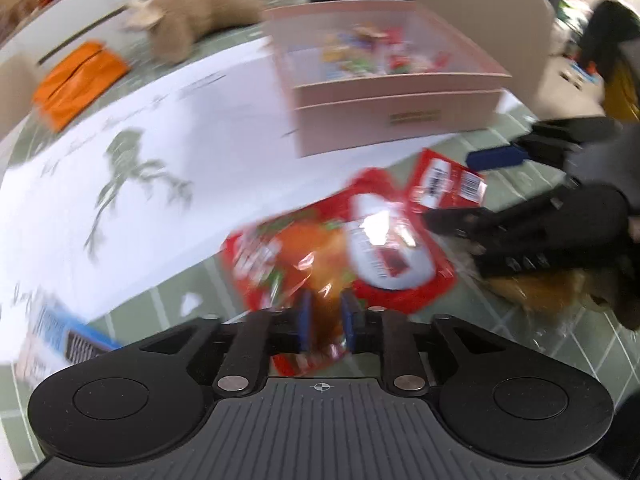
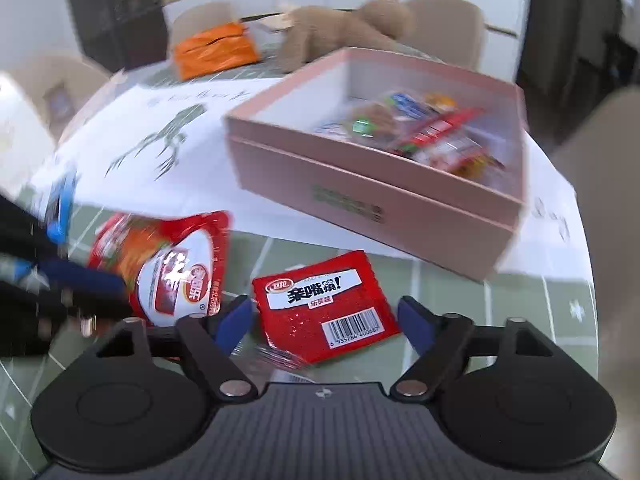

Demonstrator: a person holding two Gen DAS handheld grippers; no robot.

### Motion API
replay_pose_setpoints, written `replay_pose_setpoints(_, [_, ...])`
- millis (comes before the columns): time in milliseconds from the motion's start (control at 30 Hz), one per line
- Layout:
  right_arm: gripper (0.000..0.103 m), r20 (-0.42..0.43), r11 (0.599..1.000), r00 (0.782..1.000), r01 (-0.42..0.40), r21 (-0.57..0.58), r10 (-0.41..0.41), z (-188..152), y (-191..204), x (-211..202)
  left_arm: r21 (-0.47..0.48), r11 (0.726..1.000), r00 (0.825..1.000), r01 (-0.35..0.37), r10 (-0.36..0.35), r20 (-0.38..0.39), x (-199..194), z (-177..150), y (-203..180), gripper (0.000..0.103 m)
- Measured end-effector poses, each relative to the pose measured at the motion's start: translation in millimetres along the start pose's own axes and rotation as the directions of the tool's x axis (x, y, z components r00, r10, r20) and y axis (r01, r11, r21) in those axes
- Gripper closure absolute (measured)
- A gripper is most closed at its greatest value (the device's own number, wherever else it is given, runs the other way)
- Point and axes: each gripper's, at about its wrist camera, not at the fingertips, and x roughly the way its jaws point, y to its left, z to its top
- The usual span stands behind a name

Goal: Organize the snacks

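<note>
- On the green-tiled table (image 2: 304, 256), nr the front edge, two red snack packs are lying side by side, w/ a pink box (image 2: 400, 200) sitting just behind them on a big white printed sheet (image 1: 192, 148).
- Left gripper (image 1: 327, 322) is pointing steeply down, blue pads set narrow, w/ the near edge of the big red-and-orange snack bag (image 1: 320, 256) sitting between them. Pic is blurred; can't tell if the pads are actually pressing on the bag or just bracketing it.
- Right gripper (image 2: 326, 320) is standing fairly wide, fingers either side of the small red packet (image 2: 324, 304) w/ the barcode. Pads aren't touching it; gaps are showing both sides.
- Small red packet is lying flat, label up, just beside the big bag, which is to its left in the right-wrist view.
- Pink box is sitting open, already holding a jumble of wrapped snacks (image 2: 436, 136) in mixed colours.
- Behind the box, a brown stuffed toy (image 2: 344, 24) is lying on the table, and an orange pouch (image 2: 216, 50) is sitting near it, further left.
- A blue-and-white pack (image 1: 60, 336) is showing at the left edge in the left-wrist view, partly hidden.
- Beige chairs (image 2: 444, 24) are standing round the far side.
</note>
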Motion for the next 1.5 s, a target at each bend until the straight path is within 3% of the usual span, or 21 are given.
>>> replay_pose_setpoints(33, [0.035,-0.002,0.999,1.0,0.003,-0.044,-0.004,1,8,1,-0.034,0.999,1.0,0.005,-0.005,-0.002,-1,-1,7,0.078])
replay_pose_setpoints(100, [0.06,0.014,0.993,1.0,0.002,-0.114,0.0,3,20,-3,-0.089,0.996,1.0,0.025,-0.025,0.002,-3,-2,17,0.078])
replay_pose_setpoints(167, [0.078,0.008,0.989,0.999,-0.037,-0.145,0.038,6,25,-9,-0.134,0.989,0.998,0.06,-0.059,0.013,-6,-3,24,0.078])
replay_pose_setpoints(233, [0.086,0.01,0.99,0.999,-0.044,-0.132,0.045,8,22,-14,-0.161,0.982,0.995,0.096,-0.093,0.025,-10,-5,25,0.078])
replay_pose_setpoints(467, [0.084,0.016,1.0,1.0,-0.018,0.002,0.018,-3,-17,-45,-0.159,0.955,0.968,0.249,-0.25,0.014,-14,-4,2,0.078])
replay_pose_setpoints(667, [0.075,-0.042,0.996,0.996,0.083,0.016,-0.082,-38,-30,-66,-0.146,0.934,0.945,0.326,-0.328,0.011,-18,-9,-21,0.078])
replay_pose_setpoints(800, [0.075,-0.084,0.998,0.996,0.01,0.055,-0.005,-53,-15,-66,-0.171,0.94,0.955,0.295,-0.293,0.037,-26,-13,-12,0.078])
replay_pose_setpoints(1033, [0.072,-0.075,0.984,0.985,-0.159,-0.079,0.153,-41,54,-47,-0.176,0.965,0.979,0.196,-0.182,0.096,-57,-18,13,0.078])
replay_pose_setpoints(1100, [0.064,-0.069,0.98,0.986,-0.157,-0.125,0.149,-39,63,-48,-0.131,0.975,0.981,0.181,-0.169,0.092,-62,-21,7,0.078])
replay_pose_setpoints(1200, [0.052,-0.061,0.987,0.99,-0.134,-0.087,0.129,-36,48,-51,-0.042,0.988,0.987,0.145,-0.142,0.073,-58,-24,-12,0.078])
replay_pose_setpoints(1300, [0.05,-0.055,0.997,0.996,-0.07,-0.02,0.069,-35,24,-52,0.037,0.99,0.99,0.136,-0.137,0.03,-42,-26,-34,0.077])
replay_pose_setpoints(1367, [0.049,-0.054,1.0,0.998,-0.019,0.019,0.02,-35,10,-53,0.131,0.987,0.994,0.096,-0.102,0.041,-38,-27,-53,0.074])
replay_pose_setpoints(1500, [0.048,-0.049,0.995,0.998,0.051,0.088,-0.046,-38,-14,-57,0.222,0.971,0.995,0.088,-0.095,0.022,-33,-25,-74,0.051])
